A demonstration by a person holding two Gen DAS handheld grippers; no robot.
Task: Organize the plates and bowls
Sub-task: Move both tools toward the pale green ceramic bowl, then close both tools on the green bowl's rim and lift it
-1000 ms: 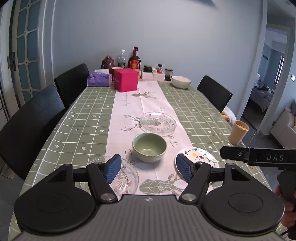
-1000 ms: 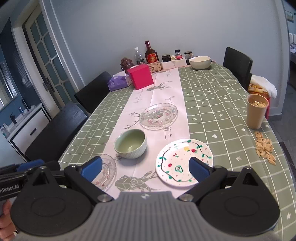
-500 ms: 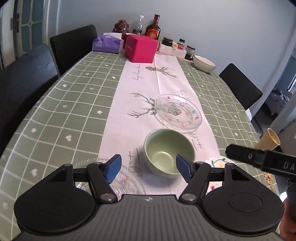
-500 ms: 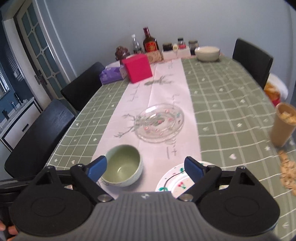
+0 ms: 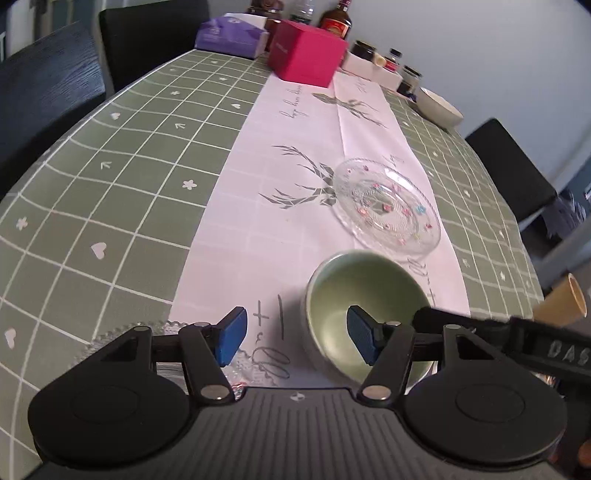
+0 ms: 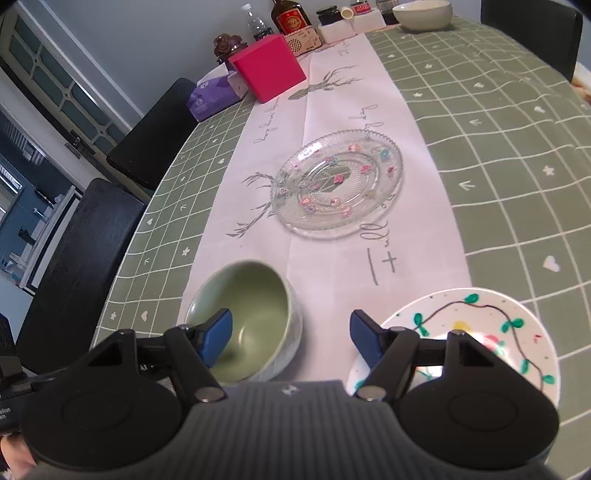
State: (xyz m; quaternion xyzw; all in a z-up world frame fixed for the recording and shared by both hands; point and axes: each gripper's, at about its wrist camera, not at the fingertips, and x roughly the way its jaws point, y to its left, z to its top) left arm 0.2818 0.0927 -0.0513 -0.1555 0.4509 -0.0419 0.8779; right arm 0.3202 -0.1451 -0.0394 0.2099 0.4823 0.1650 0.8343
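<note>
I've dropped both hand-held grippers toward the green bowl [image 5: 364, 314], central on the counter [image 5: 110, 192]. Left hand-held gripper [image 5: 295, 334] and right hand-held gripper [image 6: 290, 338] are closing, gripping nothing yet: pickup is near.

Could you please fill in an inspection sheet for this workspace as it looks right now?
Surface: table in green checked cloth, white deer runner.
Job's things: green bowl, empty; glass plate; painted plate; second glass plate at near edge; white bowl far end.
Clutter: pink box, tissue pack, bottles and jars, paper cup.
Grippers: left gripper and right gripper both closing, nothing gripped.
Cables: nothing seen.
Surroundings: black chairs, glass door.
</note>
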